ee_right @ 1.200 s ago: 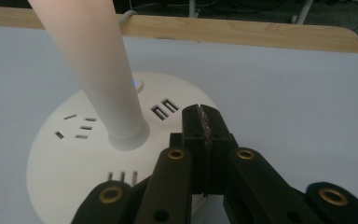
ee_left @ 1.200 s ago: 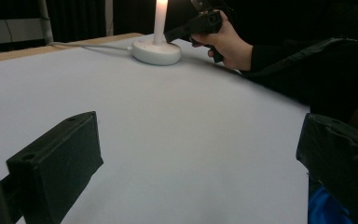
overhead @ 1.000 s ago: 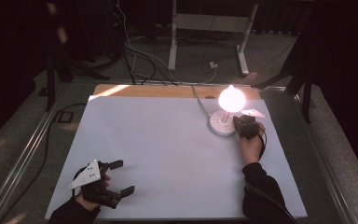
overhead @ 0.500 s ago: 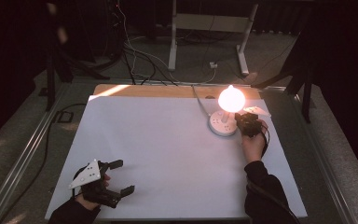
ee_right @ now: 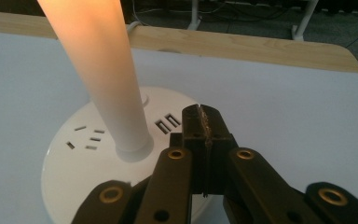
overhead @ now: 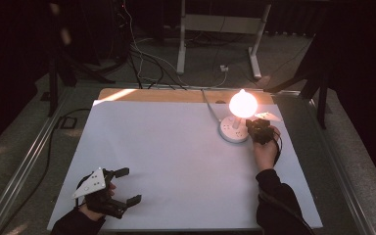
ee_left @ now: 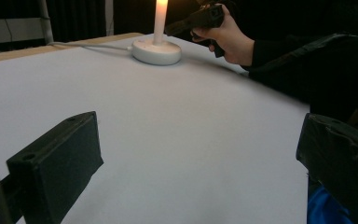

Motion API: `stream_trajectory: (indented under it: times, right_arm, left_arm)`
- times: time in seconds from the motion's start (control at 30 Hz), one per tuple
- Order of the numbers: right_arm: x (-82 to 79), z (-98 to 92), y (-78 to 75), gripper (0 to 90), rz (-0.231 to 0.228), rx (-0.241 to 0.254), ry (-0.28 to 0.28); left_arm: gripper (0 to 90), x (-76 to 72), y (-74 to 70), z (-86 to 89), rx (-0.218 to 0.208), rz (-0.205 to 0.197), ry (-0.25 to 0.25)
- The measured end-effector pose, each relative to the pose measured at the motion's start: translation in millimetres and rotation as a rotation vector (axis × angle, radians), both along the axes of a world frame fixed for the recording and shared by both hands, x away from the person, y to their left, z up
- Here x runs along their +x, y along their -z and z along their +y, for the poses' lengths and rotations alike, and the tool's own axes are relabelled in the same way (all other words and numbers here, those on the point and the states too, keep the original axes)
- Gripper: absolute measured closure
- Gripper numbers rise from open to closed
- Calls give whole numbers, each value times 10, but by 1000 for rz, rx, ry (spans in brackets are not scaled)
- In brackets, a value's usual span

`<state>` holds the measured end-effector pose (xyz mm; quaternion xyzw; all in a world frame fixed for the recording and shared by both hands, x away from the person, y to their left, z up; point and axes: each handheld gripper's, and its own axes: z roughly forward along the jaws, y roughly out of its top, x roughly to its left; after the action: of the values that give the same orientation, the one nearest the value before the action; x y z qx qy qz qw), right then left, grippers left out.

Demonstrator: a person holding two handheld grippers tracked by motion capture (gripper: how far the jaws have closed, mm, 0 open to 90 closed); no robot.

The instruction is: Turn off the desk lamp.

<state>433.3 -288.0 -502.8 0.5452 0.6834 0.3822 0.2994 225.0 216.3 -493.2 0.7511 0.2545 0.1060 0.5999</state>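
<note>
Item: table [overhead: 176, 161], white-topped, with a bare wooden strip showing along its far edge.

Item: lamp base [overhead: 233, 131], round and white, sitting at about 2 o'clock on the table in the high view. Socket slots are showing on its top face in the right gripper view [ee_right: 81, 154]. A white stem [ee_right: 103, 74] is rising from its middle, glowing warm orange, and a lit bulb [overhead: 243, 103] is shining brightly at the top. A cable [overhead: 209, 105] is running from the base toward 12 o'clock, off the table's far edge. In the left gripper view the base [ee_left: 156, 50] is standing far off at about 12 o'clock.

Item: right gripper [overhead: 257, 130], held in the person's right hand [overhead: 266, 152], sitting just at the 3 o'clock side of the lamp base. In its own view the jaws are pressed together with nothing between them [ee_right: 204, 128], and their tips are lying over the near rim of the base; whether they are touching it cannot be told.

Item: left gripper [overhead: 126, 186], held in the person's left hand [overhead: 98, 203] at about 7 o'clock on the table, well apart from the lamp. Its jaws are standing wide apart, empty, with bare tabletop showing between them [ee_left: 200, 158].

Item: floor cables [overhead: 142, 58], lying beyond the table at about 11 o'clock.
</note>
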Motion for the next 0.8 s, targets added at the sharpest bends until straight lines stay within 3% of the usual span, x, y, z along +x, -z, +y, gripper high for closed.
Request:
stream_trajectory:
  times: [0.53,0.8]
  right_arm:
    - [28,12,82,899,24,-2,2]
    - [17,51,105,899,15,-45,9]
  left_arm:
    - [7,0,1,-4,4,0,1]
    - [7,-2,-1,-3,1,0,2]
